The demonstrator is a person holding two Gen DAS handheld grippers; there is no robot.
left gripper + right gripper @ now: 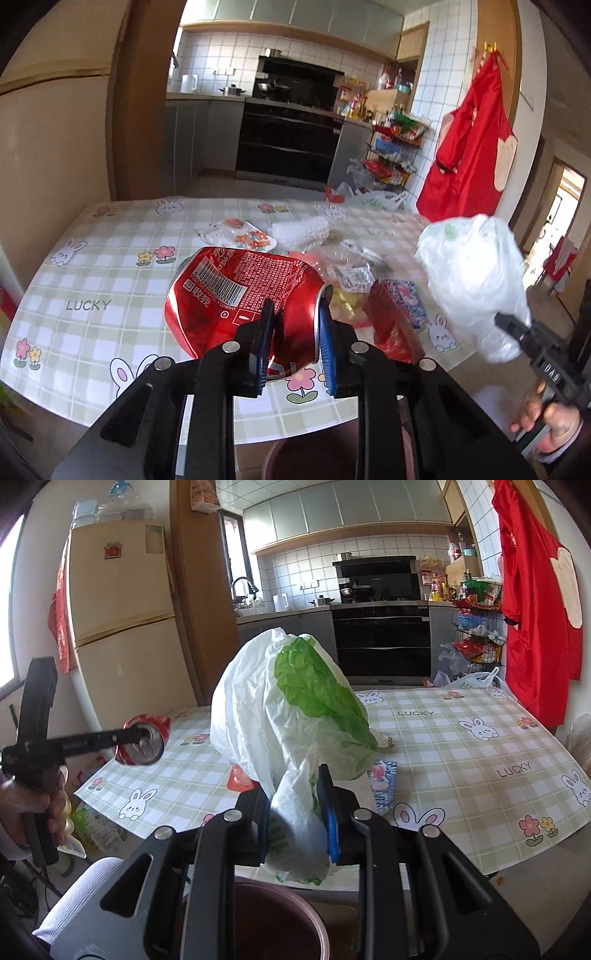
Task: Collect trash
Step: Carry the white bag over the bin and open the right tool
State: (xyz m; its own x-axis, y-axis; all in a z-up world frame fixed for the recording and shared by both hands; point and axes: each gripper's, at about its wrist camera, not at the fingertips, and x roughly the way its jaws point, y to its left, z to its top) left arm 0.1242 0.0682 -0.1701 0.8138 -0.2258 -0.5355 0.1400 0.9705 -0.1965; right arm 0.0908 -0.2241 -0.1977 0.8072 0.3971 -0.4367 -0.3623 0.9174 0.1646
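Observation:
My left gripper (pixel 295 332) is shut on a crushed red cola can (pixel 236 291) and holds it lifted above the table's near edge. From the right wrist view the same can (pixel 142 744) hangs at the left, in the left gripper (pixel 129 738), off the table's corner. My right gripper (pixel 295 805) is shut on a crumpled white and green plastic bag (pixel 288 701), held up over the near edge. In the left wrist view that bag (pixel 472 273) shows at the right, with the right gripper (pixel 513 325) below it. A dark brown bin (pixel 280 915) stands directly beneath.
The table (pixel 92 258) has a green checked cloth with rabbits. On it lie a printed wrapper (pixel 251 238), bubble wrap (pixel 303 229), a clear bag (pixel 343 266), a red wrapper (pixel 391 328) and a blue-pink packet (pixel 384 786). A fridge (pixel 122 627) stands to the left, and a red apron (pixel 535 609) hangs to the right.

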